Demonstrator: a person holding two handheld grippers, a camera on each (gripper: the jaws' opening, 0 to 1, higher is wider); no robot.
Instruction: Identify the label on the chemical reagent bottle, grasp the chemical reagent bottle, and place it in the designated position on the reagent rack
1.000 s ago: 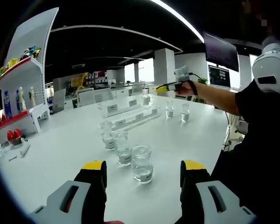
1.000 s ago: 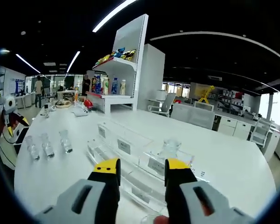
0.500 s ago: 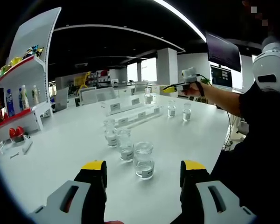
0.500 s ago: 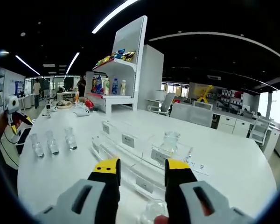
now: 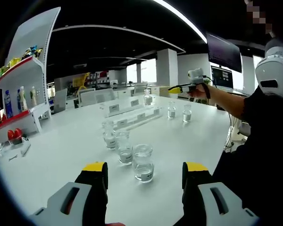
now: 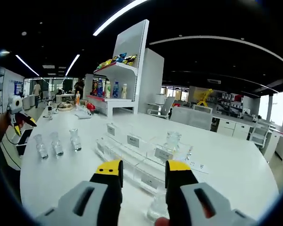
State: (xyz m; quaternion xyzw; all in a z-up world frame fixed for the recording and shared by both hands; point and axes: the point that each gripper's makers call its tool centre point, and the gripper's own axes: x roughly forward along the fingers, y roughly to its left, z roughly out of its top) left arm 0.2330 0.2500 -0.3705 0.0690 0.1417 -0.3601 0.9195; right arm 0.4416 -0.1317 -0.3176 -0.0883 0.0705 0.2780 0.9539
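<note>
Three clear glass reagent bottles with white labels stand in a row on the white table: the nearest [image 5: 143, 163], the middle [image 5: 124, 147], the farthest [image 5: 109, 135]. My left gripper [image 5: 145, 169] hovers open just short of the nearest one, holding nothing. Beyond them is the clear acrylic reagent rack [image 5: 129, 115] with label cards and one bottle [image 5: 147, 97] in it. My right gripper [image 6: 143, 168] is open above the rack [image 6: 132, 153], where that bottle [image 6: 172, 141] stands at the right. Another bottle [image 6: 158, 207] shows low between the jaws, on the table.
Two more bottles [image 5: 171, 109] [image 5: 187, 113] stand right of the rack. A person's arm [image 5: 221, 100] holds the right gripper [image 5: 179, 88] over the far table. A white shelving unit [image 6: 118, 80] with colourful goods stands behind. The left gripper [image 6: 19, 115] appears at the left edge.
The right gripper view has drawn back and risen, so the rack looks farther and a bottle now shows low between its jaws. The left gripper has barely moved. All bottles stay put.
</note>
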